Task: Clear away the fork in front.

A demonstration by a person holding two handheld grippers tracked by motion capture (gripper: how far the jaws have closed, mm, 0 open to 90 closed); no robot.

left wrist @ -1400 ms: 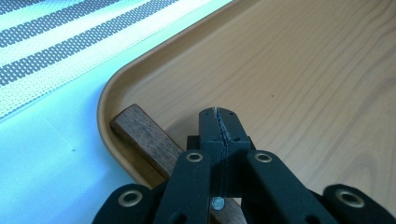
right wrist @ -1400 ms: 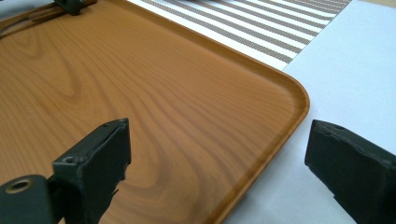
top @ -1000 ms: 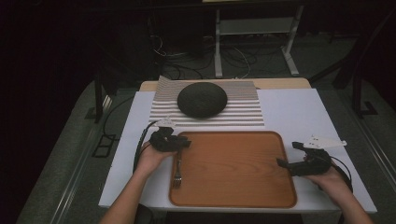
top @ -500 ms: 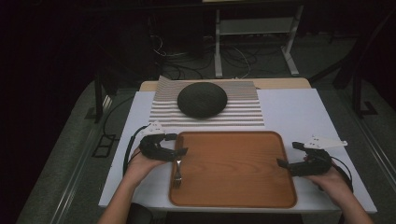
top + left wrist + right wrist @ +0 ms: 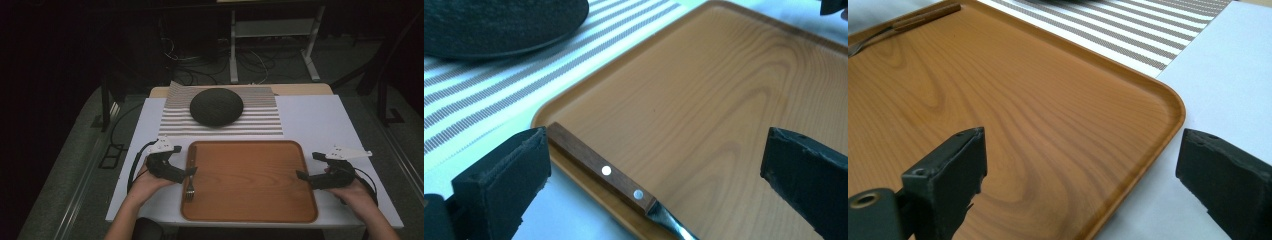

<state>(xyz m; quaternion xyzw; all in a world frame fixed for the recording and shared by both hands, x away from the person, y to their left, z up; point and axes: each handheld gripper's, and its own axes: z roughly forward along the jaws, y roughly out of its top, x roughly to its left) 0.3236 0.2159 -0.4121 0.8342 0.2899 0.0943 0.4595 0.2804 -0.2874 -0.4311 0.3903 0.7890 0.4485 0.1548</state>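
A wooden tray [image 5: 250,180] sits square in the middle of the white table [image 5: 310,120], and along its left edge lies a fork [image 5: 190,184] with a wooden handle, tines toward the person. In the left gripper view that handle [image 5: 600,169], with its two pale rivets, rests against the tray's raised rim, metal neck running off the bottom of the picture. The left gripper [image 5: 186,173] is right at that edge, jaws spread wide on either side of the handle and touching nothing: one jaw sits outside the rim over the table, the other over the tray's wood. Over on the right, the right gripper [image 5: 306,171] hovers at the tray's right edge, jaws also wide apart and empty; its own view shows one jaw over the tray [image 5: 1013,115] and the other over the bare white table, the tray's rounded corner between them, and the fork [image 5: 913,21] far across by the opposite rim. Behind the tray, a striped mat [image 5: 260,117] carries a dark round dome-shaped thing [image 5: 216,106], well apart from both grippers.
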